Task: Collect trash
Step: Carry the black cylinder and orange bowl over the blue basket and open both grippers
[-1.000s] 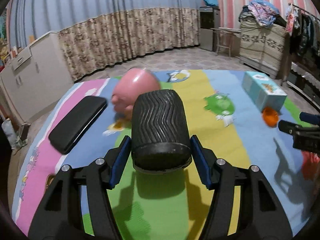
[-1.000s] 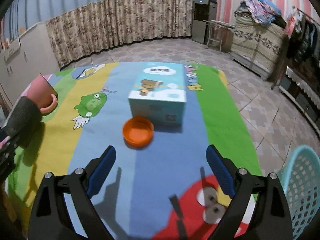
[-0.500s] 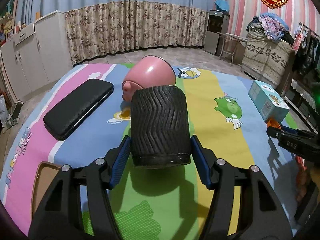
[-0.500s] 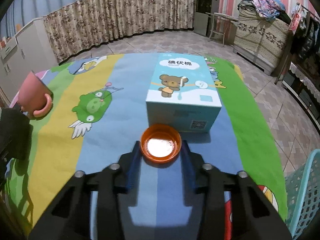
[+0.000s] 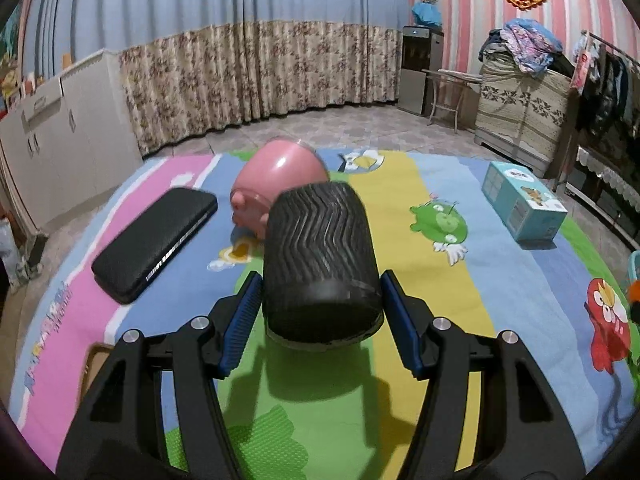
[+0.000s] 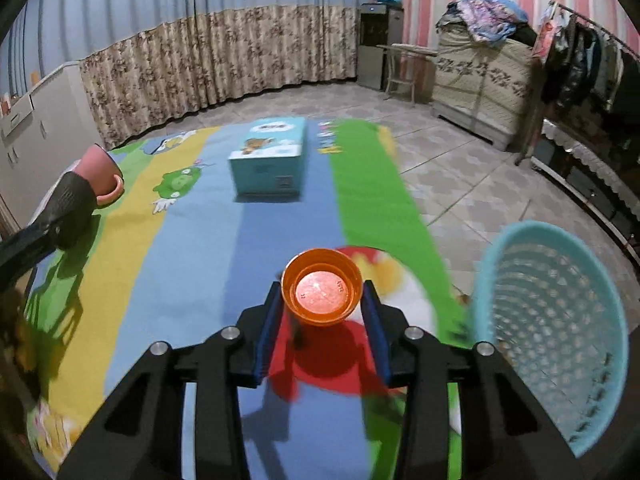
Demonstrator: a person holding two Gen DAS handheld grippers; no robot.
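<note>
Orange cap (image 6: 322, 294) sits between the blue pads of your right gripper (image 6: 323, 322), which pinch it from both sides. A second ago that gripper was spread wide and the cap lay on the mat (image 6: 200, 264) right in front of the tissue box (image 6: 269, 160). Its jaws have just been closing, with the cap between them. Now the cap is up off the mat, over the red bird picture, and the box is well behind it. The blue basket (image 6: 552, 320) has come much nearer on the right side.

Your left gripper (image 5: 320, 312) still pinches the black ribbed cup (image 5: 320, 264) the same way as before. The pink mug (image 5: 280, 184) and the black case (image 5: 156, 236) lie on the mat behind it, where they were.
</note>
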